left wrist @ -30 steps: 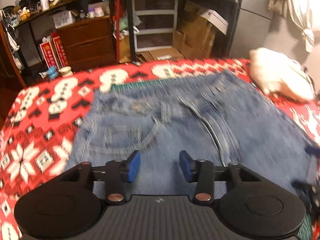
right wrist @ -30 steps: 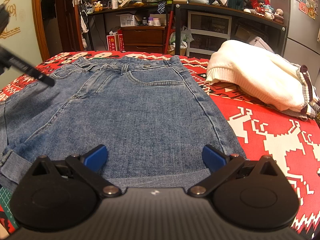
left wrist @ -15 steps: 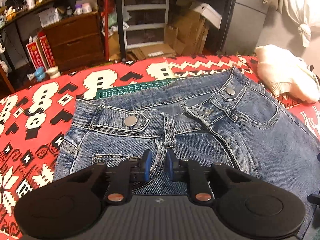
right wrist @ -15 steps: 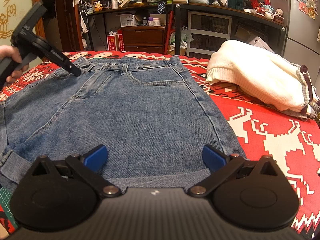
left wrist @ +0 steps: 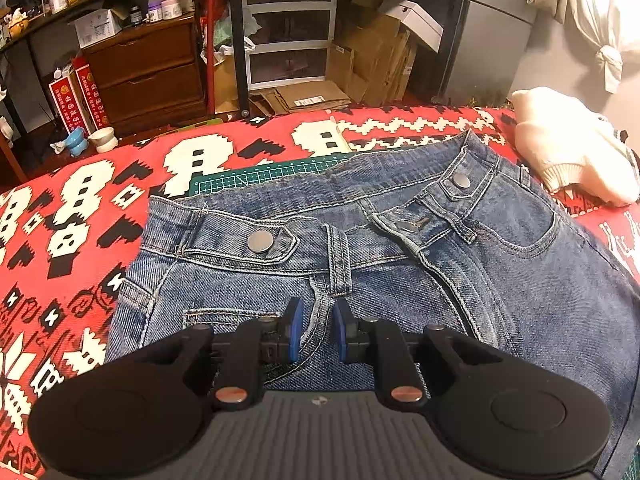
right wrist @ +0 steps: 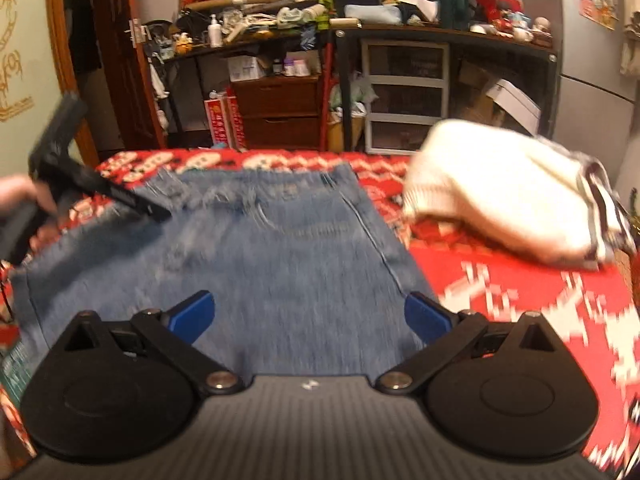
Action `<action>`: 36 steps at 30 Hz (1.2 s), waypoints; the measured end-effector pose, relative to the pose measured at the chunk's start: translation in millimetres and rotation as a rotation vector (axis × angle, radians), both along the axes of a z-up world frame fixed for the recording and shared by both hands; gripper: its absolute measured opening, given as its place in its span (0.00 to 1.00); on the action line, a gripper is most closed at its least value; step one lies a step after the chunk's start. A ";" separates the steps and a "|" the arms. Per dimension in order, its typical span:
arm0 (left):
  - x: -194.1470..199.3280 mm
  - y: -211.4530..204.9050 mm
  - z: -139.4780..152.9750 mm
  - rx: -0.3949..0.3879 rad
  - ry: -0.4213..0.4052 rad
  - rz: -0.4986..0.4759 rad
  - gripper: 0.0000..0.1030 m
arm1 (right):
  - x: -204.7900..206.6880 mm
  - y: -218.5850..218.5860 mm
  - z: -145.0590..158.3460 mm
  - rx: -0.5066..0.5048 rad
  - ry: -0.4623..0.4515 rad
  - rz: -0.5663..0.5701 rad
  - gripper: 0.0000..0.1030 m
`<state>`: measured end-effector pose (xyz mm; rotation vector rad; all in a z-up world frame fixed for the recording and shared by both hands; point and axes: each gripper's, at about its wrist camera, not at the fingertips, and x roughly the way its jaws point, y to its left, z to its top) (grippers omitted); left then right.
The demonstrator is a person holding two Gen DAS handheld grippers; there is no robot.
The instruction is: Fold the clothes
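Across the red patterned blanket [left wrist: 60,216] that covers the counter, blue denim jeans [left wrist: 500,288] lie flat with the waistband toward the far edge. Beside them, to the right, a cream sweater [left wrist: 572,152] sits in a heap, just apart from the denim. A green cutting mat [left wrist: 264,174] peeks out from under the waistband. Low over the fabric below the belt loop [left wrist: 338,260], the left gripper [left wrist: 315,334] has its blue fingers [left wrist: 295,332] drawn close, pinching a raised ridge of denim at the pocket seam. The right gripper [right wrist: 310,316], near the hem end of the jeans, has its fingers [right wrist: 192,314] spread wide and holds nothing; that view is motion-blurred.
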<state>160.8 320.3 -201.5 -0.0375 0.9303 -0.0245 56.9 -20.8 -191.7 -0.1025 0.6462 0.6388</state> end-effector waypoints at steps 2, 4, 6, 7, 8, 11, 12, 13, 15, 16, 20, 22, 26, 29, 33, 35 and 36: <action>0.2 -0.3 0.0 0.000 0.000 0.005 0.17 | 13.0 10.7 14.1 0.017 -0.005 0.022 0.81; 0.5 -1.3 0.0 0.004 0.000 0.008 0.17 | 27.7 30.7 23.8 0.016 -0.011 0.057 0.63; 0.8 -1.8 0.0 0.006 -0.001 0.011 0.17 | 44.2 48.9 19.5 -0.007 0.010 0.087 0.34; 1.0 -1.3 0.0 0.002 0.000 0.013 0.17 | 52.6 57.6 16.0 -0.020 0.024 0.101 0.22; 1.2 -0.6 0.0 -0.002 0.001 0.015 0.17 | 60.9 66.3 12.4 -0.033 0.038 0.115 0.19; 2.0 0.3 0.4 -0.008 0.005 0.014 0.17 | 86.0 92.5 1.9 -0.072 0.079 0.158 0.08; 2.2 0.5 0.4 -0.009 0.006 0.014 0.17 | 94.4 101.2 -1.7 -0.085 0.093 0.172 0.08; 2.5 0.6 0.4 -0.009 0.007 0.012 0.17 | 102.7 109.9 -5.2 -0.098 0.106 0.187 0.07; 2.7 1.1 0.6 -0.011 0.008 0.010 0.17 | 119.5 127.3 -12.2 -0.124 0.134 0.215 0.06; 2.9 1.5 0.6 -0.013 0.008 0.009 0.17 | 127.8 136.0 -15.8 -0.137 0.148 0.229 0.06; 2.1 2.5 0.7 -0.018 0.003 0.008 0.17 | 122.8 152.1 -36.5 -0.227 0.099 0.275 0.03; 1.6 2.6 0.8 -0.019 0.001 0.007 0.17 | 125.3 153.3 -39.7 -0.236 0.090 0.248 0.02; 2.1 3.8 1.2 -0.026 0.002 0.010 0.17 | 131.7 154.5 -34.9 -0.216 0.103 0.186 0.05; -1.1 4.5 3.3 -0.047 -0.002 0.010 0.17 | 121.8 159.7 -28.6 -0.168 0.110 0.229 0.05; -8.1 4.9 7.4 -0.085 -0.012 0.008 0.15 | 102.6 172.4 -29.2 -0.170 0.113 0.313 0.06; -11.6 5.1 9.4 -0.104 -0.017 0.006 0.15 | 93.0 178.7 -29.6 -0.171 0.115 0.355 0.06; -13.3 5.3 10.4 -0.114 -0.019 0.006 0.15 | 88.2 181.9 -29.8 -0.171 0.116 0.375 0.06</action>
